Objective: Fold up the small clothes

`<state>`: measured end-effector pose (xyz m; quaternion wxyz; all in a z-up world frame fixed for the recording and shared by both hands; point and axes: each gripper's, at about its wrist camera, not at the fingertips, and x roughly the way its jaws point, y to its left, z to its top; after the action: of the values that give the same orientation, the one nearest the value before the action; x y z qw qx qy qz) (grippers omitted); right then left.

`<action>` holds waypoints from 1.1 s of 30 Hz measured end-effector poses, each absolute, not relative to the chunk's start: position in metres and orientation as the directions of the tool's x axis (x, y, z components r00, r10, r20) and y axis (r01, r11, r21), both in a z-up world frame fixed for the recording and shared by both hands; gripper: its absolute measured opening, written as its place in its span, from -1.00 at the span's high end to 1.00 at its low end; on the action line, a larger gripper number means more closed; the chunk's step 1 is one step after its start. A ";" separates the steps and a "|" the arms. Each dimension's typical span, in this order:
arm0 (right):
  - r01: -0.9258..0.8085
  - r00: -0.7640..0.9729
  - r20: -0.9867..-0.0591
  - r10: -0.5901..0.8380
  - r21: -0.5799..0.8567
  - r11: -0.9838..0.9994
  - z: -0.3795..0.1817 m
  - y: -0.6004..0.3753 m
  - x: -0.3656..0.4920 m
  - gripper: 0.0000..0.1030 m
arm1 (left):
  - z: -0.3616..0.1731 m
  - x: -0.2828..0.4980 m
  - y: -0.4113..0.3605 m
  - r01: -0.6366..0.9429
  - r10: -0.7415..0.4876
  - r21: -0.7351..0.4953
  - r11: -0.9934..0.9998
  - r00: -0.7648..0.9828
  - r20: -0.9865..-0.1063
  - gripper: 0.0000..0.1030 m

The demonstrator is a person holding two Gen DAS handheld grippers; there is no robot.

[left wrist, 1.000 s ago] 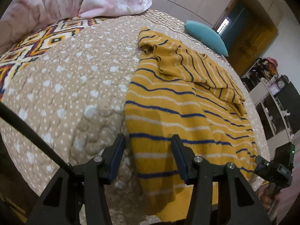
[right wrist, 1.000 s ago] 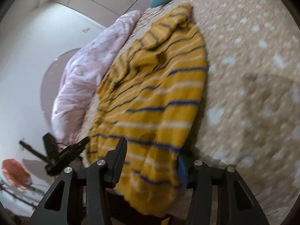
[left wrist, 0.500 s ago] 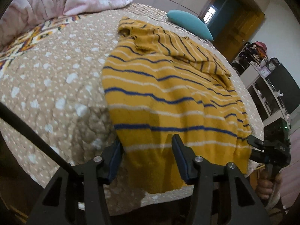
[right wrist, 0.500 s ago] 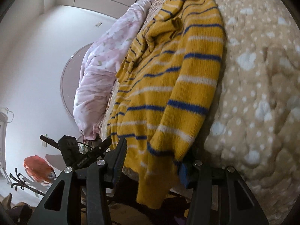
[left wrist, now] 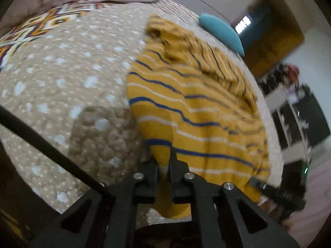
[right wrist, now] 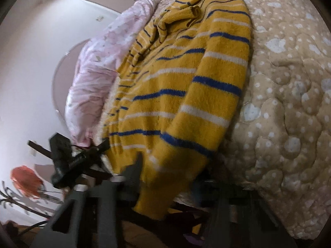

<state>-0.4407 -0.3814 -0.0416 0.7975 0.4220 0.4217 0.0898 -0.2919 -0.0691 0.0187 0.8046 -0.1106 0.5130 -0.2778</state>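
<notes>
yellow sweater (left wrist: pixel 192 111) lengthwise, neck far

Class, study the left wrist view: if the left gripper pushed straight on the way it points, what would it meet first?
The left gripper is already shut on the yellow striped sweater; straight on, probably more sweater, with the quilted bedspread beneath.

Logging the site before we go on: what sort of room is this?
Most likely a home bedroom. The sweater lies on a bed with a quilted cover, a pink duvet is bunched at its far end, and a teal pillow sits beyond.
</notes>
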 end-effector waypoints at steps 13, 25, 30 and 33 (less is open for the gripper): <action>0.126 0.666 -0.564 0.488 0.730 0.672 0.004 -0.385 -0.472 0.78 | 0.056 -0.312 -0.063 0.401 -0.549 -0.396 0.826 0.414 -0.726 0.88; 0.059 0.795 -0.496 0.350 0.636 0.769 0.090 -0.439 -0.354 0.77 | 0.124 -0.190 -0.149 0.464 -0.509 -0.263 0.846 0.557 -0.656 0.87; 0.146 0.803 -0.532 0.270 0.614 0.776 0.083 -0.474 -0.286 0.77 | 0.106 -0.111 -0.191 0.404 -0.479 -0.294 0.866 0.504 -0.719 0.87; 0.202 0.782 -0.569 0.253 0.616 0.762 0.063 -0.492 -0.257 0.77 | 0.086 -0.084 -0.204 0.368 -0.467 -0.318 0.874 0.451 -0.760 0.87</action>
<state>-0.2569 -0.4916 0.0633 0.8787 0.3448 0.3298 0.0147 -0.0844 -0.2040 0.0864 0.8502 -0.0535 0.4626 -0.2457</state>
